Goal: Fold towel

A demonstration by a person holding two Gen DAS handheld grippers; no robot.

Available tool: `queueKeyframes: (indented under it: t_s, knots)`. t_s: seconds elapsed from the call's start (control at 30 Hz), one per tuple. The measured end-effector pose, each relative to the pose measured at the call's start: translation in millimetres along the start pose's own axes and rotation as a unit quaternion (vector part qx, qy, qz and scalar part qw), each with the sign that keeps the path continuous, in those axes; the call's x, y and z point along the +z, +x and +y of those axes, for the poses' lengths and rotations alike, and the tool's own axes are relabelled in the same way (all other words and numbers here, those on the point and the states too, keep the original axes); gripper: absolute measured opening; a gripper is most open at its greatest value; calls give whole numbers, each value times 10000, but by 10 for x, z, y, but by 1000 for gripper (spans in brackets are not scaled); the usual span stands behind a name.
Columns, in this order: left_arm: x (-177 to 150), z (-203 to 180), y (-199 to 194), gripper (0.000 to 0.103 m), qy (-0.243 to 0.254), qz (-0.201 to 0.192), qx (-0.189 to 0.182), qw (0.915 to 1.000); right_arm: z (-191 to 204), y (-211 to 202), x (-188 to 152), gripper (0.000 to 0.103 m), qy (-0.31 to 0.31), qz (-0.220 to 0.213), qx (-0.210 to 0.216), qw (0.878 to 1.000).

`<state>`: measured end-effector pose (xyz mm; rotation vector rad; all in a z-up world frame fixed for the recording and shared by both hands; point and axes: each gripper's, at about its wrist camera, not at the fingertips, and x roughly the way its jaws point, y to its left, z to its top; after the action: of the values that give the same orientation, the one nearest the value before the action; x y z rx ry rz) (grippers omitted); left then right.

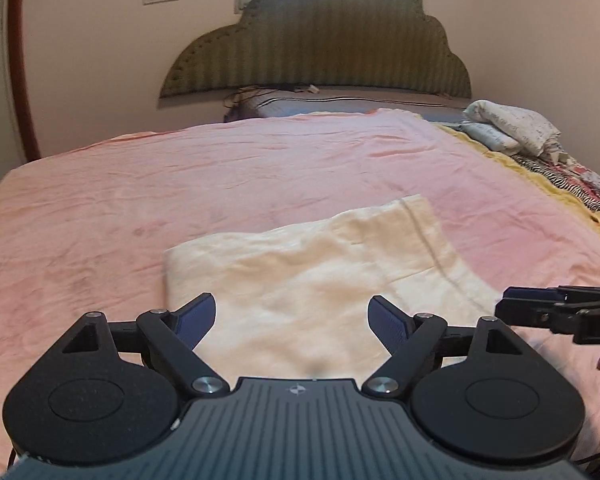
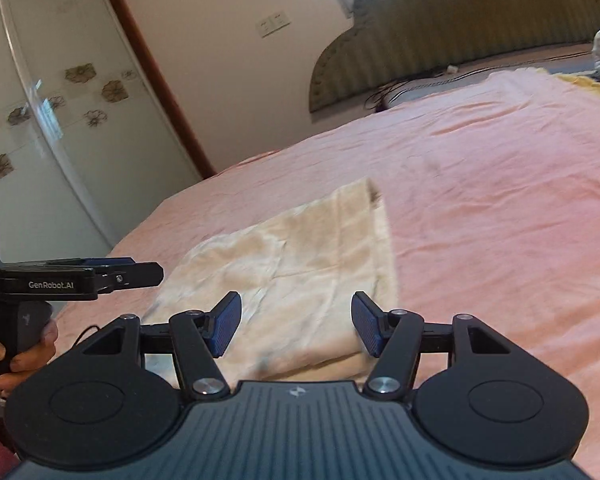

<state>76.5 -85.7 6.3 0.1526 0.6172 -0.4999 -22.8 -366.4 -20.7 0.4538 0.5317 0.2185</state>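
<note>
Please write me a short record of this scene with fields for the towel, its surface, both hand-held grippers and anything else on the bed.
towel: cream towel, folded, lying flat
surface: pink sheet on a bed
left hand-held gripper: open, nothing between its pads, over the towel's near part
right hand-held gripper: open, empty, over the towel's near edge
elsewhere on bed: bundled white bedding at the far right
backdrop: green headboard, wardrobe

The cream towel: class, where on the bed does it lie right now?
The cream towel lies folded on the pink sheet near the foot of the bed, just ahead of both grippers, far from the headboard.
</note>
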Motion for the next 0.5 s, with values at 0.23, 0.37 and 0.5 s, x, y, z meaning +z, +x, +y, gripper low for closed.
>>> queueKeyframes:
  t_s: [0.23, 0.37, 0.5]
  knots:
    - [-371, 496, -308, 84, -360, -2, -82, 9993, 73, -58, -143, 60, 205, 171, -87, 9996]
    - [-389, 547, -347, 84, -570, -34, -256, 9980, -23, -113, -190, 61, 533, 189, -85, 9984]
    - [-379, 256, -382, 85, 47, -161, -385, 9991, -107, 19, -210, 62, 836, 223, -40, 9962]
